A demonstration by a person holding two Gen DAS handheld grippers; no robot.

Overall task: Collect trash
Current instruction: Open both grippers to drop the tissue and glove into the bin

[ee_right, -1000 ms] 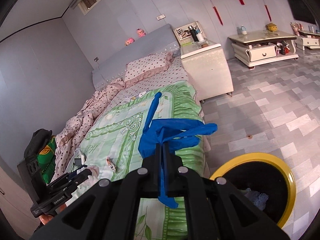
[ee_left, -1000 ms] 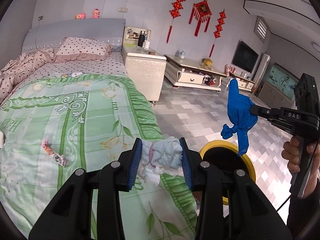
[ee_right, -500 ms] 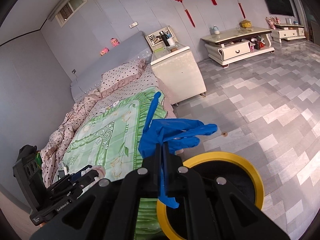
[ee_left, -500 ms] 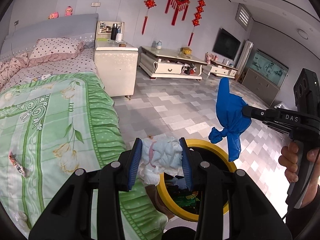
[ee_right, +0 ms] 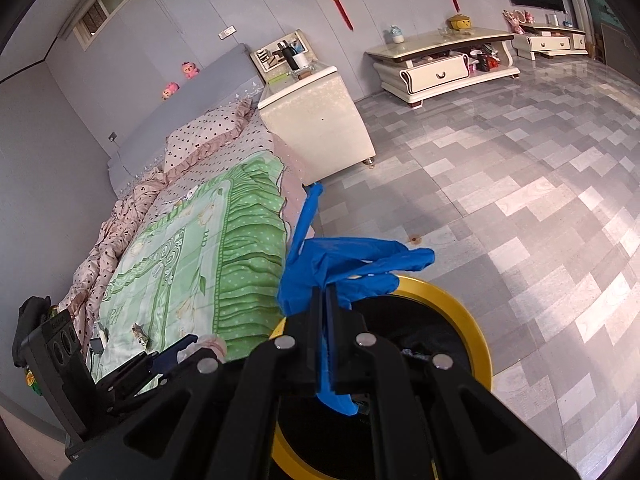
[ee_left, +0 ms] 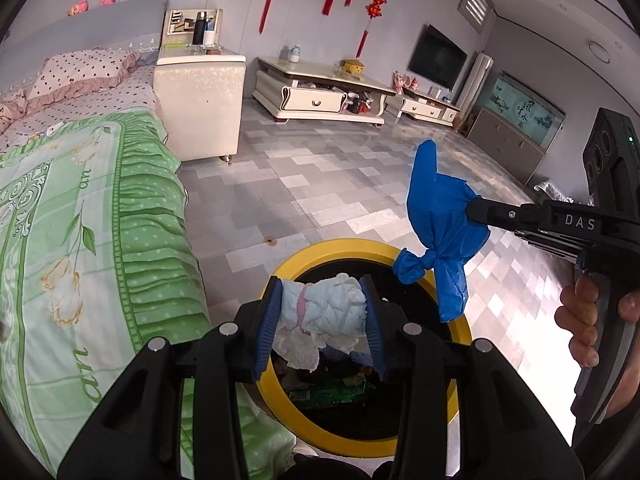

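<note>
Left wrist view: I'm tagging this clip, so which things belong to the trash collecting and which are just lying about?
Part of the job:
- crumpled white tissue wad, held in the left gripper
- blue glove, held in the right gripper
- yellow-rimmed bin

Just lying about:
- pillow
- nightstand
- TV

Crumpled white tissue wad [ee_left: 326,314], pink streak on it, pinched between blue pads of left gripper [ee_left: 323,320], held above open mouth of bin. Blue rubber glove [ee_left: 438,224], knotted low, limp, clamped in right gripper [ee_right: 328,312], hanging over far rim. Yellow-rimmed bin [ee_left: 462,332], black inside, stands on floor just beside bed; green wrapper [ee_left: 336,392] and scraps lie inside.
</note>
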